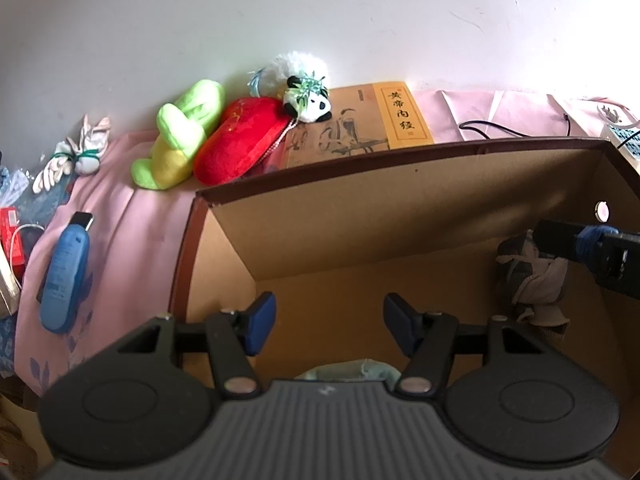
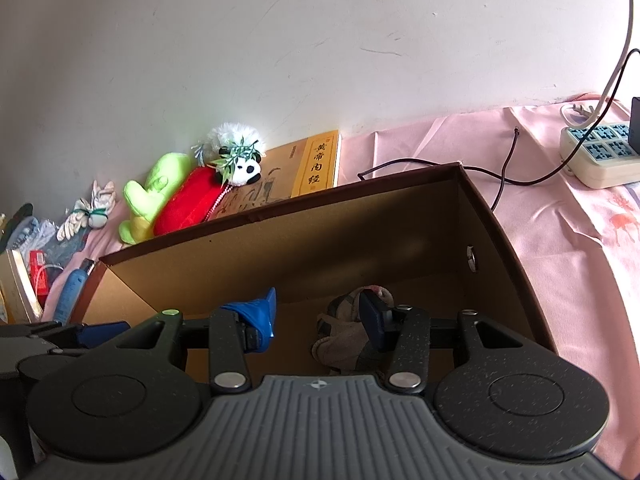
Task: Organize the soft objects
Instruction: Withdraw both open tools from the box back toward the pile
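An open cardboard box point(image 1: 400, 208) point(image 2: 280, 240) lies on the pink cloth. My left gripper point(image 1: 332, 322) hangs open over the box's near left part with nothing between its fingers. A pale green cloth point(image 1: 352, 368) shows just below it. My right gripper point(image 2: 316, 320) is open inside the box's right end. A grey-beige cloth bundle point(image 2: 344, 340) point(image 1: 532, 280) lies on the box floor against its right finger; the left finger stands apart from it. Behind the box lie a green-yellow plush point(image 1: 180, 136), a red plush point(image 1: 240, 144) and a small panda plush point(image 1: 308, 98).
A brown and yellow book point(image 1: 360, 124) lies under the plush toys by the wall. Tied white gloves point(image 1: 76, 156), a blue bottle point(image 1: 66, 272) and red packaging point(image 1: 10, 236) sit left of the box. A power strip point(image 2: 596, 156) and black cable point(image 2: 504, 176) lie to the right.
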Available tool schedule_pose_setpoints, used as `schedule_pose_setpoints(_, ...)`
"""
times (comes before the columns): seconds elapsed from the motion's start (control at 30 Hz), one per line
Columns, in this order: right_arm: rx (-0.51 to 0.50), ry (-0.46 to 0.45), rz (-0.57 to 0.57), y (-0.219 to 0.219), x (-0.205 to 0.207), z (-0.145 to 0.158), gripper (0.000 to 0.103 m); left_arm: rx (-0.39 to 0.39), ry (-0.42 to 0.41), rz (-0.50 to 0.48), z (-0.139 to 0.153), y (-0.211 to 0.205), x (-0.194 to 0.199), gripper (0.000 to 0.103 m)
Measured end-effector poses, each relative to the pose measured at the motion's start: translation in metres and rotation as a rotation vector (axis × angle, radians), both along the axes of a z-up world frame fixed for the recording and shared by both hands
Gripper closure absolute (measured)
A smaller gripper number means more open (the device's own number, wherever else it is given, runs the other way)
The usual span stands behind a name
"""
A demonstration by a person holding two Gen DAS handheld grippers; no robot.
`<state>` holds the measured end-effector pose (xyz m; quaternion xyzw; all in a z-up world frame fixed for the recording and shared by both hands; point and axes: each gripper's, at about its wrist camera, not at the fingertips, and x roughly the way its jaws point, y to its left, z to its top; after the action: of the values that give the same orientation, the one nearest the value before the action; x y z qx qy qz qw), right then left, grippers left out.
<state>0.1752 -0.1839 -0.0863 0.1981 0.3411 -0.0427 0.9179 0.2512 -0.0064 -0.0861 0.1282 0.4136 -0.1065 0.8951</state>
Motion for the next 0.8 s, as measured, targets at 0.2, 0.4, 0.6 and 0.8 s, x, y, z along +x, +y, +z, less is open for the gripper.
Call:
schedule_pose_setpoints(0.2,-0.030,-0.028,-0.025,0.001,-0.012,0.017,0.072,-0.067,-0.016,0.006,0.011,0.011,-0.005,0.037)
schedule_pose_setpoints(0.4,0.014,-0.132,-0.033,-0.003,-0.050,0.051,0.072,-0.150,-0.086,-0.002,0.049,0.034,-0.036,0.037)
schedule_pose_setpoints(0.6,0.029,-0.178,0.003,0.000,-0.091,0.071,0.072,-0.230,-0.098,-0.012,0.075,0.068,-0.077,0.036)
schedule_pose_setpoints(0.8,0.035,-0.146,0.094,0.011,-0.121,0.074,0.072,-0.248,-0.066,0.000,0.079,0.098,-0.116,0.036)
